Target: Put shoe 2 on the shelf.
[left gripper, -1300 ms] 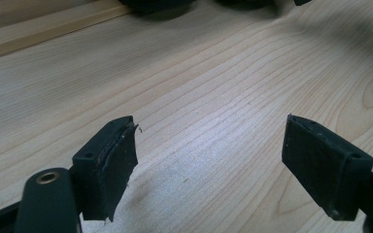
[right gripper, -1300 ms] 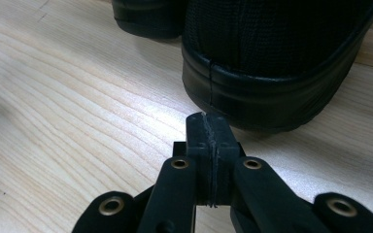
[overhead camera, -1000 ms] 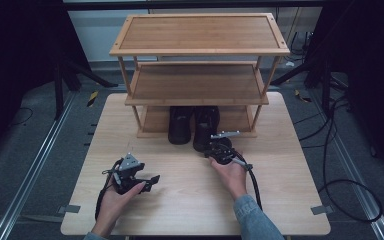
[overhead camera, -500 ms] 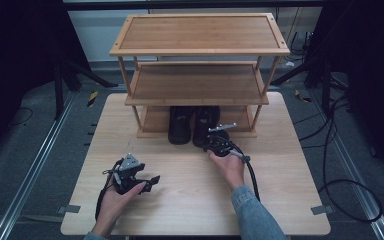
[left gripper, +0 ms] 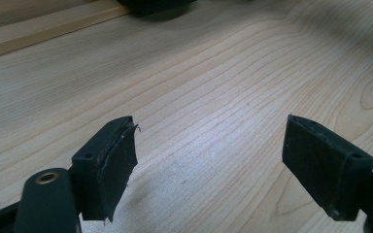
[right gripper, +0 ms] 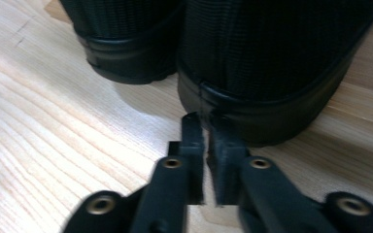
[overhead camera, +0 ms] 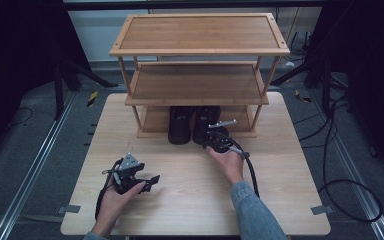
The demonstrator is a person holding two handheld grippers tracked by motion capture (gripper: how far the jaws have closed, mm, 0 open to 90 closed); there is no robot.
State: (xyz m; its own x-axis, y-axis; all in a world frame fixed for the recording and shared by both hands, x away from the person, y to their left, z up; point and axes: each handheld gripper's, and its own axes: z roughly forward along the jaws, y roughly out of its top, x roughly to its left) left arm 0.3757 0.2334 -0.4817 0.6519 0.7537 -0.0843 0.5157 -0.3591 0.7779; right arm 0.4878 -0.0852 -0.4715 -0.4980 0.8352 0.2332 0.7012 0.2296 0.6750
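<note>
A pair of black shoes is stood on the bottom tier of the bamboo shoe rack (overhead camera: 200, 32), heels facing the person, so that they can be reached from the front. The right shoe (overhead camera: 206, 122) is the one being addressed: the right gripper (overhead camera: 219, 141) is held low at its heel, with the jaws pressed almost together and only a thin slit left between them. In the right gripper view the tips (right gripper: 205, 127) are seen right at the heel's rim (right gripper: 252, 104), touching or nearly so; nothing is pinched. Judged from this, the heel is being nudged or lined up beside the left shoe (overhead camera: 181, 125). The left gripper (overhead camera: 147, 181) is rested on the wooden table (overhead camera: 190, 200), well apart from the rack, jaws spread wide over bare wood, apparently kept clear as unneeded.
</note>
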